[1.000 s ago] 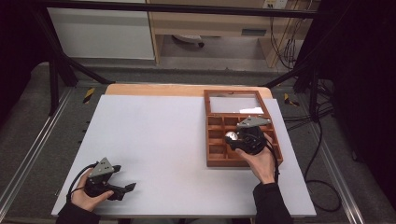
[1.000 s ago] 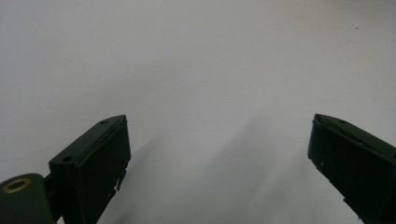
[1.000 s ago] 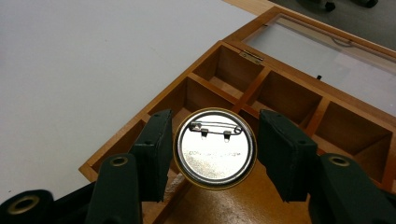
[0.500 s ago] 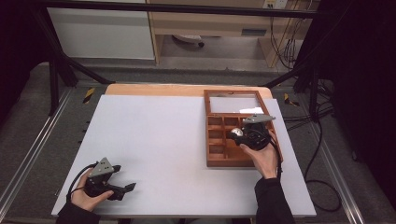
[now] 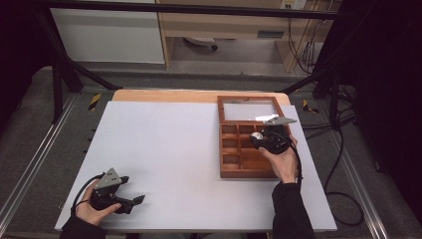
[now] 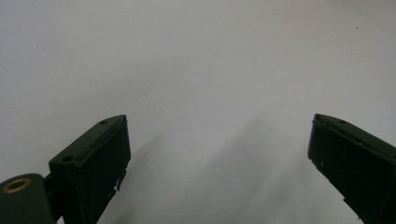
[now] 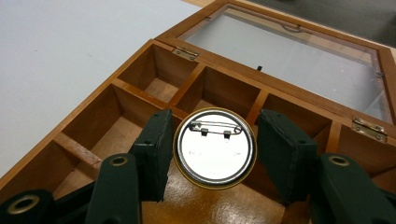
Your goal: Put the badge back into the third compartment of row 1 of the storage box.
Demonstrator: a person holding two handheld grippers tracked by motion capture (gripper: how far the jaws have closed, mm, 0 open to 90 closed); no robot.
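White tabletop [image 5: 174, 149] first, then the wooden compartment box [image 5: 234, 167] sitting along its right edge, glass lid [image 5: 249, 110] laid flat open toward the far edge. Right gripper [image 7: 212, 149] hangs over the box's compartments, jaws pinching a round pin badge [image 7: 215, 147], shiny back and clasp facing up. Left gripper [image 5: 130, 201] rests at the near-left corner, jaws spread wide, holding nothing.

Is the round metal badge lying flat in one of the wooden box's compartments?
No: the badge is held upright between the right gripper jaws, above the wooden box.
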